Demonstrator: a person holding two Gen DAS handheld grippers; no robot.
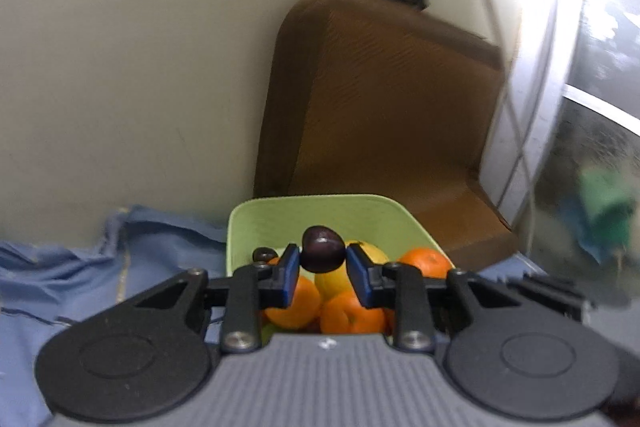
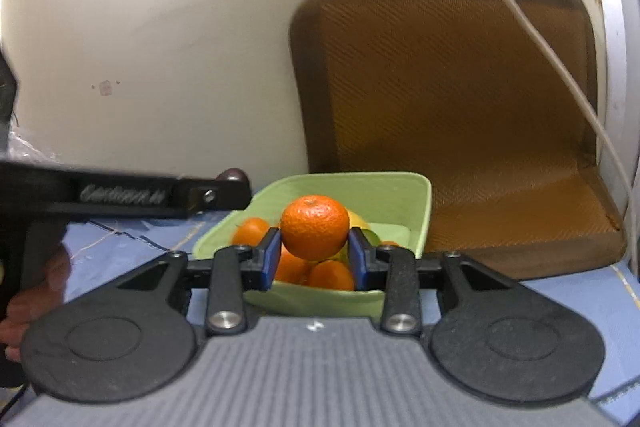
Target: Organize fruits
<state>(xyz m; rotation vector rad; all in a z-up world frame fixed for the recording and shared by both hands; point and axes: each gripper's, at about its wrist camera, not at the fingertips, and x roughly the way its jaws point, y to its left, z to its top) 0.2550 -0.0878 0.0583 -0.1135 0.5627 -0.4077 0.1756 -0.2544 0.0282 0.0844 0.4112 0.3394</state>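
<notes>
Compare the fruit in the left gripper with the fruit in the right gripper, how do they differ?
The left gripper holds a plum; the right gripper holds a tangerine. The plum is dark purple and glossy, the tangerine bright orange with dimpled skin. The plum looks smaller between its fingers than the tangerine does between its own. Both are roundish, pinched at the sides, and held above the green bowl of fruit.

A brown mesh chair (image 2: 460, 115) stands ahead of the gripper against a cream wall (image 2: 160, 47); rumpled blue cloth (image 1: 80, 267) lies below, leftward
</notes>
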